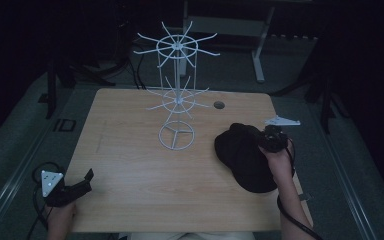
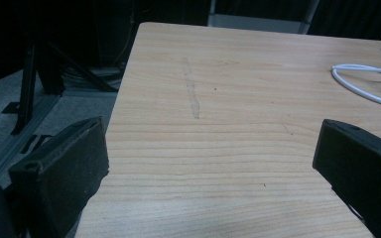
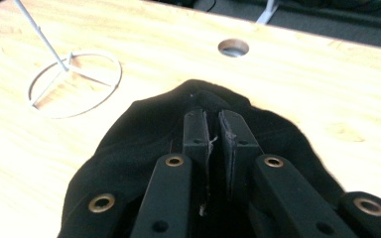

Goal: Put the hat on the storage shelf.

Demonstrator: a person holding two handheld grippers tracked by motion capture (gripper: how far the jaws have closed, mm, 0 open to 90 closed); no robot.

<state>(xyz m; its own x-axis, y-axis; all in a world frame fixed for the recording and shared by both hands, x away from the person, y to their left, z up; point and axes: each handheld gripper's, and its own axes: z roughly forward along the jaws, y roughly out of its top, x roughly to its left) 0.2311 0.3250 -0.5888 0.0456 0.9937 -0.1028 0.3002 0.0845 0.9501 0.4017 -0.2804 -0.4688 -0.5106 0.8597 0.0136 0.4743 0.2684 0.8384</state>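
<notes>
A black cap (image 1: 242,157) lies on the wooden table (image 1: 130,165) at the right. My right gripper (image 1: 270,139) sits over its far right side. In the right gripper view its jaws are pressed together on a fold of the cap (image 3: 129,148), with the gripper (image 3: 214,126) low on the fabric. A white wire display rack (image 1: 176,95) with two tiers of hooks stands at the table's middle back; its ring base (image 3: 74,82) lies left of the cap. My left gripper (image 1: 82,182) hovers at the table's front left corner, jaws wide apart over bare wood (image 2: 213,148).
A round cable hole (image 1: 219,105) is in the table behind the cap. The rack's ring base (image 2: 362,82) reaches into the left gripper view at far right. Dark floor and black stand legs (image 2: 34,79) surround the table. A grey desk frame (image 1: 260,45) stands behind.
</notes>
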